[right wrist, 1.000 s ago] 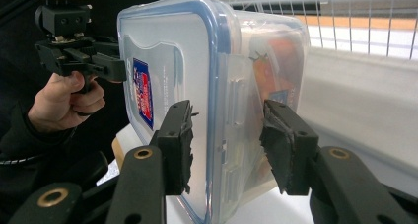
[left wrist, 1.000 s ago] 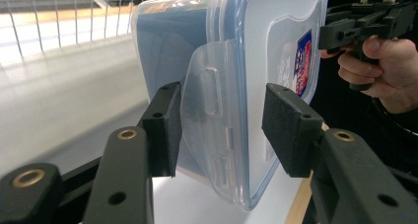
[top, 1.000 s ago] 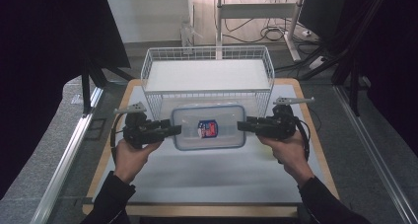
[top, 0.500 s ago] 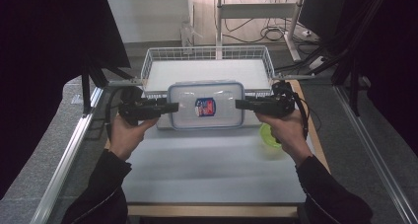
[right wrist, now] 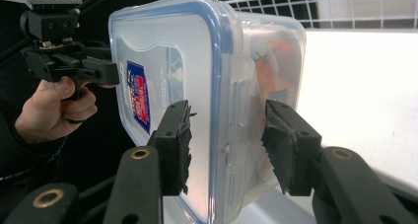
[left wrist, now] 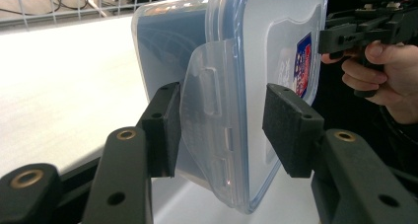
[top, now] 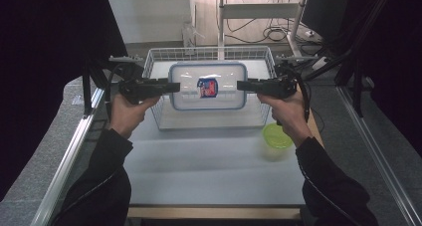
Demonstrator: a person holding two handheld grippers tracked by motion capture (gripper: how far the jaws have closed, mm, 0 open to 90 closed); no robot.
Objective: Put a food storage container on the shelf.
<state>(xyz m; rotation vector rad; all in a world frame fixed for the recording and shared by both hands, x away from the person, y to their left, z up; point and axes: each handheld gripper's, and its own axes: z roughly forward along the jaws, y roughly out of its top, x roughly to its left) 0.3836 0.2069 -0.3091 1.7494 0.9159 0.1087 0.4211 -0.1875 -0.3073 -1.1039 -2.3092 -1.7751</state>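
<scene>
A clear plastic container with a blue-rimmed lid and a red-and-blue label hangs level in the air, above the white wire basket. My left gripper is shut on its left end, and my right gripper is shut on its right end. In the left gripper view the jaws straddle the latch flap of the container, and the right gripper shows beyond. In the right gripper view the jaws clasp the other latch of the container, with the left gripper behind.
The basket stands at the far middle of the white table. A small round green dish lies on the table near the right forearm. Dark frames and cables border the table on both sides.
Both grippers have carried the container up off the table and away from the person, to above the basket. The green dish at the right has come into view.
</scene>
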